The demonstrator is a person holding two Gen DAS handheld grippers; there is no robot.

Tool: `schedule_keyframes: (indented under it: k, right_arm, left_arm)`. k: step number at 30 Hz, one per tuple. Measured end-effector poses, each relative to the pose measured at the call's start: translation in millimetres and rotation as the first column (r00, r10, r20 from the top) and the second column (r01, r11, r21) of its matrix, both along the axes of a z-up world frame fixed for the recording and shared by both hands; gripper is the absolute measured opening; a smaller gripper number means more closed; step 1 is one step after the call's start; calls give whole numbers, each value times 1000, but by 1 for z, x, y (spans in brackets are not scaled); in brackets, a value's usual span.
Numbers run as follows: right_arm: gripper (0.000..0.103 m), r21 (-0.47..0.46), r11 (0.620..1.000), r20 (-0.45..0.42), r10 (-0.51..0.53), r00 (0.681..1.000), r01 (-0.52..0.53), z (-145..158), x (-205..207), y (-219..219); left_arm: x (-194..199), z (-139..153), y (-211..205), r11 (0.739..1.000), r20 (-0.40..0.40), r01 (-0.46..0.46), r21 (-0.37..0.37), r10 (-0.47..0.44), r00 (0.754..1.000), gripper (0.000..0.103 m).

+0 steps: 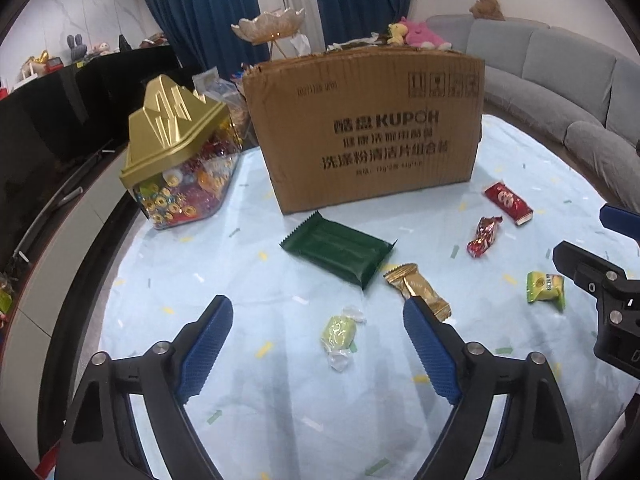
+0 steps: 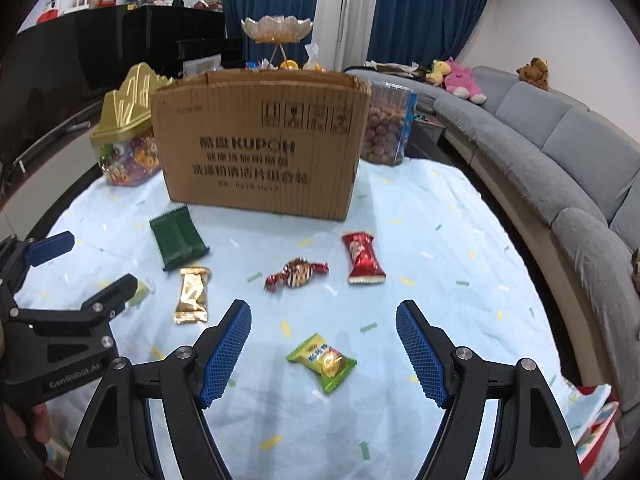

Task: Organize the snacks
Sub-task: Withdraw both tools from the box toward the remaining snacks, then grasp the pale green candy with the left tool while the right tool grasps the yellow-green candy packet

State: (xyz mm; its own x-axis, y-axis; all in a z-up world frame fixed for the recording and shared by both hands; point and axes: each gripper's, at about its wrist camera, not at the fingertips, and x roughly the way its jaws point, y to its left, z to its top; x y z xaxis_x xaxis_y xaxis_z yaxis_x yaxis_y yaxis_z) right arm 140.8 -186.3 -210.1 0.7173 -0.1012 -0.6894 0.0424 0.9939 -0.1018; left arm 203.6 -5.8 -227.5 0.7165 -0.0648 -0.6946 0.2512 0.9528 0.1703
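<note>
Hovering over the pale blue tablecloth (image 1: 280, 400), the left gripper (image 1: 318, 322) has its jaws spread and empty, a pale green twist-wrapped candy (image 1: 339, 334) lying on the cloth between its fingers. The right gripper (image 2: 323, 322) is likewise released, a green-and-yellow snack packet (image 2: 322, 361) lying between its blue pads. Farther back lie a dark green packet (image 1: 338, 250), gold wafer (image 2: 193, 295), red twist candy (image 2: 297, 273) and red bar (image 2: 363, 258), all before the open cardboard box (image 2: 260, 144).

We see each hand-held gripper (image 1: 318, 330) (image 2: 324, 332) built of black arms, silver screws and blue ribbed pads (image 2: 228, 354); one body reads "GenRobot.AI".
</note>
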Motion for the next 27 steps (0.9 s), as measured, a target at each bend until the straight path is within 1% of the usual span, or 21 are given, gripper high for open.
schedule_keyframes:
  k: [2, 3, 4, 10, 16, 17, 19, 22, 25, 27]
  right_arm:
    - [76, -10, 1000, -4, -7, 1000, 7, -4, 0, 0]
    - [76, -18, 1000, -6, -11, 1000, 11, -7, 1, 0]
    - [76, -19, 1000, -10, -14, 1000, 14, -9, 1, 1]
    - [76, 1, 1000, -65, -28, 997, 28, -27, 6, -4]
    - [76, 34, 998, -99, -46, 994, 50, -38, 11, -10]
    - [76, 41, 998, -108, -48, 993, 53, -41, 12, -10]
    - [75, 52, 997, -120, -52, 991, 58, -44, 14, -12]
    - [75, 59, 996, -137, -53, 989, 62, -49, 15, -14]
    - [71, 70, 995, -155, -56, 986, 68, -54, 17, -17]
    - [67, 86, 994, -166, -54, 985, 69, -57, 17, -18]
  left_arm:
    - [4, -5, 0, 1000, -19, -10, 3, 10, 1000, 82]
    - [6, -8, 0, 1000, -30, -23, 16, 23, 999, 77]
    - [7, -11, 1, 999, -41, -28, 19, 29, 999, 76]
    - [13, -23, 1, 1000, -84, -28, 0, 28, 996, 75]
    - [19, -36, -4, 1000, -135, -18, -10, 17, 991, 65]
    - [21, -38, -4, 1000, -142, -20, -15, 17, 990, 62]
    - [21, -39, -2, 999, -141, -23, -33, 18, 990, 60]
    - [21, -39, -3, 999, -139, -23, -37, 17, 990, 60]
    - [21, -39, -3, 999, -144, -24, -49, 17, 989, 58]
    - [21, -39, -3, 998, -149, -20, -60, 11, 989, 53]
